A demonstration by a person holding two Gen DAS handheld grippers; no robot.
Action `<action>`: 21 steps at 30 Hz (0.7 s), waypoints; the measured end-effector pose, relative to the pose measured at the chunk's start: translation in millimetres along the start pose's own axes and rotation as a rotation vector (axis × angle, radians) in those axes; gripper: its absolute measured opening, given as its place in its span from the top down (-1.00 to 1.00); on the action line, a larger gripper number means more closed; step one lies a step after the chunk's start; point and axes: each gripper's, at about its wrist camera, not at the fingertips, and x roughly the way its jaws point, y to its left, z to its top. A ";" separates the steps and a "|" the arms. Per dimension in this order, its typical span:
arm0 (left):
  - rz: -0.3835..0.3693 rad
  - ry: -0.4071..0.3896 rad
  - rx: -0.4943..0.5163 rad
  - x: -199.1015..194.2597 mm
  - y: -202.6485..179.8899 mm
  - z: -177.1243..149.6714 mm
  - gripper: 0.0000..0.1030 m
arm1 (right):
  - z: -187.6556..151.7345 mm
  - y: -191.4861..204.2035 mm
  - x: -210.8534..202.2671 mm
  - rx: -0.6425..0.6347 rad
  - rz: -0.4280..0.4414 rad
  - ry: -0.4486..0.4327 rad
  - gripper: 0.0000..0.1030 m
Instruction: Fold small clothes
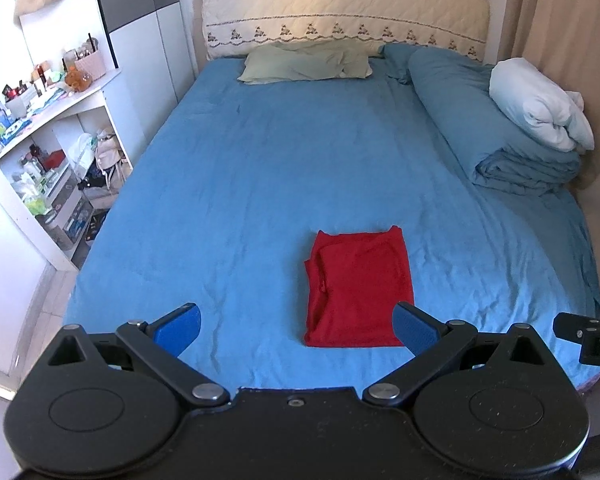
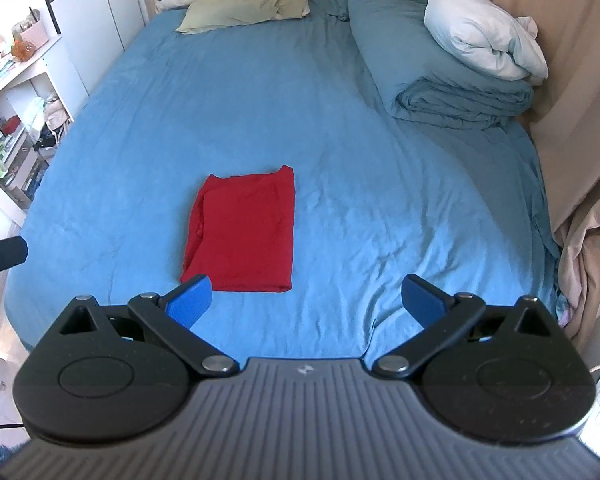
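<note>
My left gripper hangs wide open and empty over the blue bedsheet; a folded red garment lies flat near the foot of the bed, and my right gripper, jaws equally spread, holds nothing beside it.

Bright soft daylight, faint shadows, sharp focus, fisheye-bent edges, dark corners
</note>
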 end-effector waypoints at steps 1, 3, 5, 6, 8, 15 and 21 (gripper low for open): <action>0.001 -0.002 0.005 -0.8 -0.3 -0.2 -1.00 | 0.7 -0.6 -0.3 0.000 0.000 0.000 -1.00; 0.002 -0.006 0.013 -1.5 -0.7 -1.2 -1.00 | 1.5 -1.6 -0.4 0.003 0.001 0.001 -1.00; 0.002 -0.007 0.018 -2.1 -1.1 -2.5 -1.00 | 1.3 -2.4 -0.4 0.005 0.003 0.003 -1.00; 0.002 -0.007 0.019 -2.2 -1.3 -2.1 -1.00 | 1.0 -2.2 -1.0 0.006 0.003 0.003 -1.00; 0.003 -0.006 0.021 -2.7 -1.2 -1.8 -1.00 | 0.6 -2.3 -1.6 0.007 0.002 0.005 -1.00; 0.009 -0.009 0.018 -3.3 0.4 -2.1 -1.00 | 0.2 -1.2 -3.1 0.012 0.002 0.005 -1.00; 0.013 -0.013 0.020 -3.8 3.0 -2.2 -1.00 | -0.6 0.2 -1.9 0.011 0.005 0.012 -1.00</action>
